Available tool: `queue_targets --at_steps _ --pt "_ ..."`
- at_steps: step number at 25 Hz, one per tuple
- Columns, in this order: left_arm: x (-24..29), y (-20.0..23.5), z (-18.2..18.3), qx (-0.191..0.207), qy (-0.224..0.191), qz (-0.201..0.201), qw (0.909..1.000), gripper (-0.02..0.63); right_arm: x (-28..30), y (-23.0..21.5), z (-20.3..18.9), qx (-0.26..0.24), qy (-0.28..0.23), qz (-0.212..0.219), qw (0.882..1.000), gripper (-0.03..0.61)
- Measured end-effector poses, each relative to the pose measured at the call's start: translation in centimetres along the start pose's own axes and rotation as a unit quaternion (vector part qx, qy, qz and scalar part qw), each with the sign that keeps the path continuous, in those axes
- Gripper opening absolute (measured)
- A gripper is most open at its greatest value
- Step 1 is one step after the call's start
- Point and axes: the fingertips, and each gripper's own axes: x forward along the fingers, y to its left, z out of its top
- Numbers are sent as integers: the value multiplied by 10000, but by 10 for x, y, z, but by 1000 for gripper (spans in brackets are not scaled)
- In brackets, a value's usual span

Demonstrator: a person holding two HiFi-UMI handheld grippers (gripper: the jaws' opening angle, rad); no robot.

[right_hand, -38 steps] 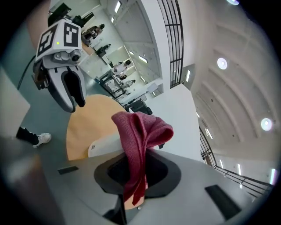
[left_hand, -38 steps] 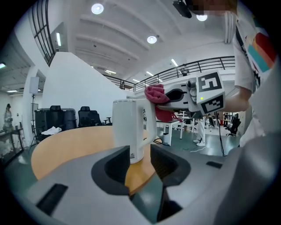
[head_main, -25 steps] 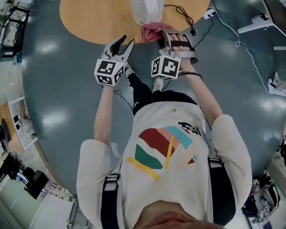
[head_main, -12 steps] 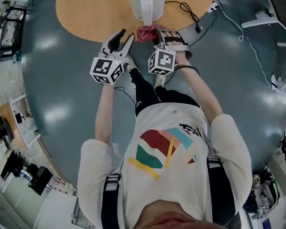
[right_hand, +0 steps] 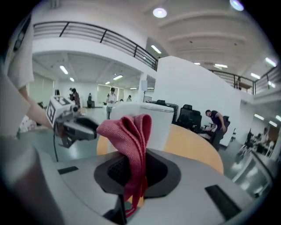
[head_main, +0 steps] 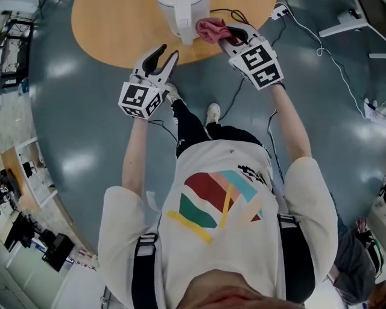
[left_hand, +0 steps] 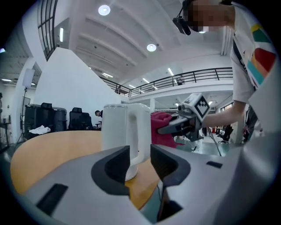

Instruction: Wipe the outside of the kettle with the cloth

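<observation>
A white kettle (head_main: 184,18) stands near the front edge of the round wooden table (head_main: 114,30). My right gripper (head_main: 232,35) is shut on a red cloth (head_main: 211,28), and holds it just right of the kettle's side. In the right gripper view the cloth (right_hand: 129,140) hangs bunched out of the jaws, with the kettle (right_hand: 153,121) right behind it. My left gripper (head_main: 161,57) is open with nothing in it, at the table edge in front of the kettle. The left gripper view shows the kettle's handle (left_hand: 142,132) beyond the gap, clear of the jaws.
A black cable (head_main: 241,13) runs over the table behind the kettle to a power strip (head_main: 280,13) on the floor. A white cable (head_main: 319,48) trails across the grey floor at right. The person's shoes (head_main: 212,111) are below the table edge.
My right gripper has rolled and swung up and to the right with the cloth, from the table edge to the kettle's right side. The left gripper has edged a little toward the table.
</observation>
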Motion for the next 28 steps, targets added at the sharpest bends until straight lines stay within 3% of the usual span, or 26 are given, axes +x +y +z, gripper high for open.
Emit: queue_targets --at_steps 6,11,16,18,21,28 --pt "16 -17 19 372 -57 -245 9990 189 15 -1 16 1039 115 1208 9872 46" --pt "24 -27 29 885 -85 -344 9954 189 39 2 5 1002 770 1447 9814 46" --pt "33 -25 30 973 -160 -432 9942 189 47 8 21 1269 589 1832 9731 48" --pt "35 -23 30 877 -213 -500 9947 189 48 11 20 1046 645 1818 9756 48" --pt "34 -22 32 696 -304 -608 9953 189 51 18 19 274 887 1721 9807 48" --pt "37 -17 33 478 -398 -696 9956 189 67 35 3 -563 1394 2027 9676 46"
